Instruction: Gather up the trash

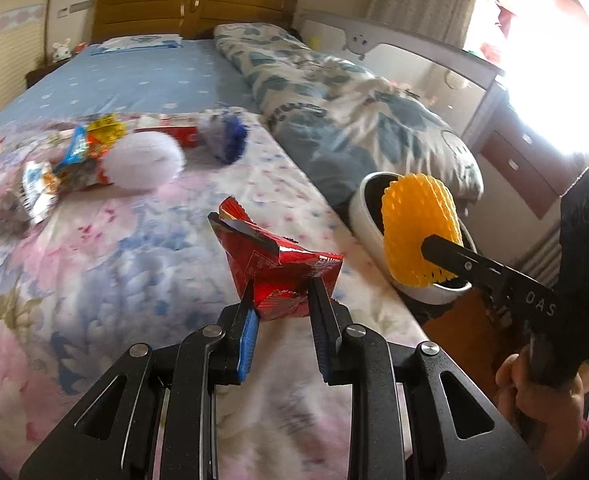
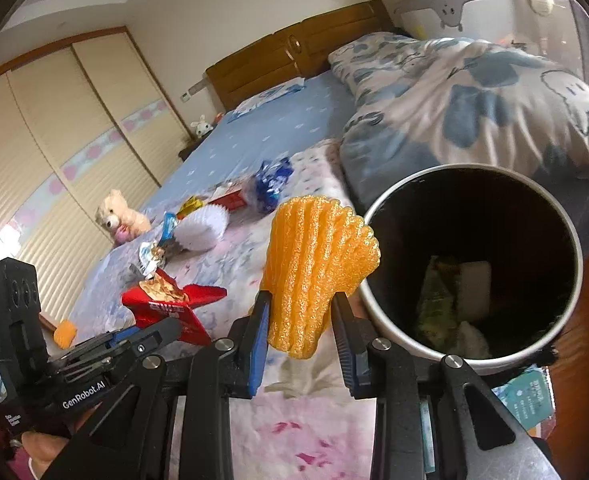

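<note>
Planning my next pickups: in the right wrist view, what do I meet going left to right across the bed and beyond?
Teddy bear → red wrapper in the left tool → white paper cup liner → blue wrapper → orange foam net in the right tool → trash bin.

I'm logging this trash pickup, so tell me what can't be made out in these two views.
- Trash bin contents: right wrist view, dark interior; only pale and green scraps show.
- Bin in left wrist view: yellow foam net held by the right gripper covers its opening.
- Wrappers on the bed: left wrist view, motion-blurred, print unreadable.
- Red snack bag in the left gripper: label creased, unreadable.
</note>
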{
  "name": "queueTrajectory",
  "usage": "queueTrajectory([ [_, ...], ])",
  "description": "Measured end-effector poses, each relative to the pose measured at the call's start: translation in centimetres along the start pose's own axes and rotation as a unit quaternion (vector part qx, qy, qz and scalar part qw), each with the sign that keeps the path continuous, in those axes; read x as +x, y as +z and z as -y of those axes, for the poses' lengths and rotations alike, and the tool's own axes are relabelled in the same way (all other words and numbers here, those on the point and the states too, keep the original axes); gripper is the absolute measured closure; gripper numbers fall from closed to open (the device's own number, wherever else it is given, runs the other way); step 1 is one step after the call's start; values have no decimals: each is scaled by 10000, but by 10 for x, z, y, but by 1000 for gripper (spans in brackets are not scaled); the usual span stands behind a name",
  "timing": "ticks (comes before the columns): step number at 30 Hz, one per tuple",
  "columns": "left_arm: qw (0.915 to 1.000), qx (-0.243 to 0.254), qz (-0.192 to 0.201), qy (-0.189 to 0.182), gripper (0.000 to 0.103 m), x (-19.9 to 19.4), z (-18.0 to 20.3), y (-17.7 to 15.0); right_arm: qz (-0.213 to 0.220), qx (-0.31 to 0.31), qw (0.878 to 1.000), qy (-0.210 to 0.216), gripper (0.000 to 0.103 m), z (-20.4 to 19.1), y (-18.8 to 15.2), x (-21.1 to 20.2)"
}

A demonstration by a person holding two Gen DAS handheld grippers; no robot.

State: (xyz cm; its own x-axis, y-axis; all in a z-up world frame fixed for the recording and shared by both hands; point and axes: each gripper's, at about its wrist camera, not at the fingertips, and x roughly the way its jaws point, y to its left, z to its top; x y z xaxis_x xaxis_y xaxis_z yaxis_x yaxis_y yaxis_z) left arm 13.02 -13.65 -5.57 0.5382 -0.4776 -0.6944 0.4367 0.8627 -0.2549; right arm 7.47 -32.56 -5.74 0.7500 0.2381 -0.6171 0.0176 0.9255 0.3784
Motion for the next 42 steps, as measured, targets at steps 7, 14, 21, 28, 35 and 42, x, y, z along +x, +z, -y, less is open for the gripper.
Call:
queueTrajectory([
  [7,9994,315,-78,-147,80,12,29,9,119,163,9996,-215,73,27,7,-16],
  [14,9982,514,-97,-292,80,20,52,17,177,324,9984,-434,73,54,12,-27],
  [21,9967,693,-157,-394,80,30,72,22,180,445,9969,-630,73,77,13,-34],
  [28,9951,849,-250,-446,80,44,90,27,184,545,9958,-719,73,95,15,-36],
  [35,9938,957,-315,-462,80,55,101,32,163,623,9947,-806,73,111,19,-37],
  [42,9930,1025,-392,-440,80,70,109,38,122,636,9944,-841,73,122,25,-34],
])
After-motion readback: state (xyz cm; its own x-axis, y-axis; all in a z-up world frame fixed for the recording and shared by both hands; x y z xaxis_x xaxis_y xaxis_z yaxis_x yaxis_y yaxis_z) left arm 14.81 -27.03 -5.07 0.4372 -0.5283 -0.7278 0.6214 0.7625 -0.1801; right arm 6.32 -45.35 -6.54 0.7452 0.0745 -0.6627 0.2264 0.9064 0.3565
